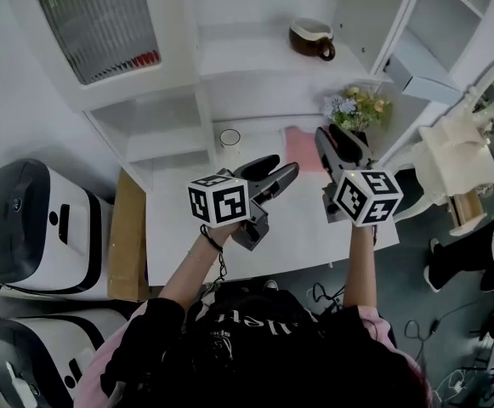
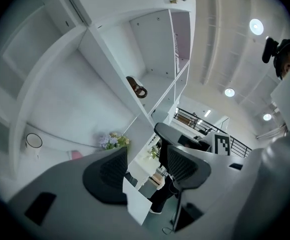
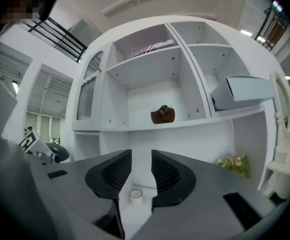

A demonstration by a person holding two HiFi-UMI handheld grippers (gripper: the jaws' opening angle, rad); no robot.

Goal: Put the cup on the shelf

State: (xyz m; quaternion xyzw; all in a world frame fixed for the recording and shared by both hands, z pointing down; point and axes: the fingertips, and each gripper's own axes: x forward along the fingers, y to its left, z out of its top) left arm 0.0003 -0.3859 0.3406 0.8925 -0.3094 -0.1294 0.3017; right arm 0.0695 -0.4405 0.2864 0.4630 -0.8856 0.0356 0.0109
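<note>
**White cup on the table, both grippers empty**

The white cup stands upright on the white table, at the back, close against the foot of the shelf unit. Nothing touches it.

My right gripper hangs above the table, well short of the cup. In the right gripper view I see the cup low down through the gap between the jaws, far beyond them. Those fingers stand a little apart, a narrow gap, with nothing in their grip.

My left gripper is also held over the table, near the cup but apart from it. In its own view, which is tilted, its fingers stand wider apart and hold nothing; the cup sits off to the left.

A brown mug rests on a middle shelf of the unit. Flowers stand at the right end of the table, and a pink sheet lies flat just beside them.
</note>
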